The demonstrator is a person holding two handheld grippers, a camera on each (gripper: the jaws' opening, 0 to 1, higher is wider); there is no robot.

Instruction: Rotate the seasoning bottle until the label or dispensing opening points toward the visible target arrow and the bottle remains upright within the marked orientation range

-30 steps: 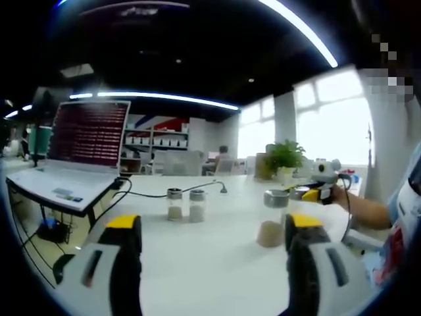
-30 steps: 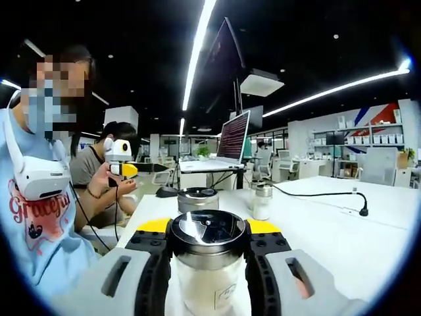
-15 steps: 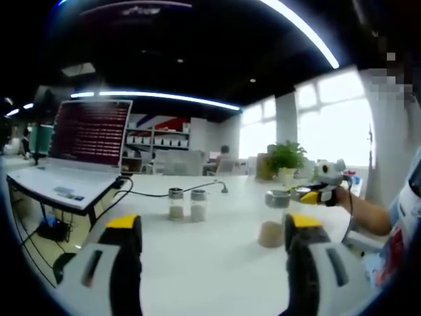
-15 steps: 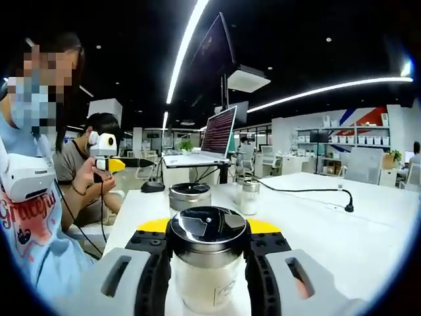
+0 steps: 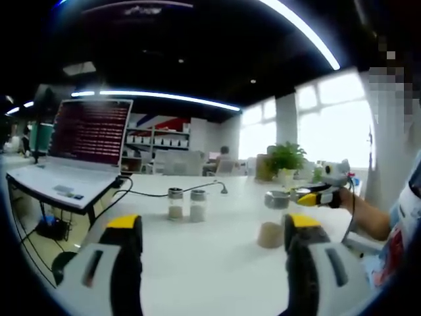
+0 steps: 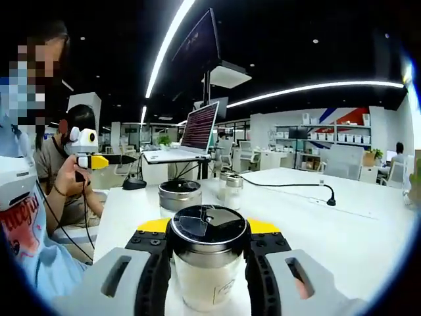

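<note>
In the right gripper view, my right gripper (image 6: pixel 208 263) is shut on a clear seasoning bottle (image 6: pixel 207 280) with a dark shiny flip lid (image 6: pixel 207 227). The bottle stands upright and holds pale contents. A second jar with a metal lid (image 6: pixel 180 195) stands just ahead of it. In the left gripper view, my left gripper (image 5: pixel 214 227) is open above the white table (image 5: pixel 210 270). The right gripper (image 5: pixel 314 195) reaches in beside a grey-lidded bottle with brown contents (image 5: pixel 272 220). I cannot tell whether that bottle is the held one. No arrow mark is in sight.
Two small shakers (image 5: pixel 185 204) stand mid-table, with a black cable (image 5: pixel 154 195) behind them. An open laptop (image 5: pixel 79 148) sits on a stand at the left edge. A potted plant (image 5: pixel 286 158) is at the far side. A hand holds the left gripper (image 6: pixel 92 160).
The right gripper has swung with the bottle still held, so the laptop and the front jar slide left in its view. The left gripper has stayed where it was.
</note>
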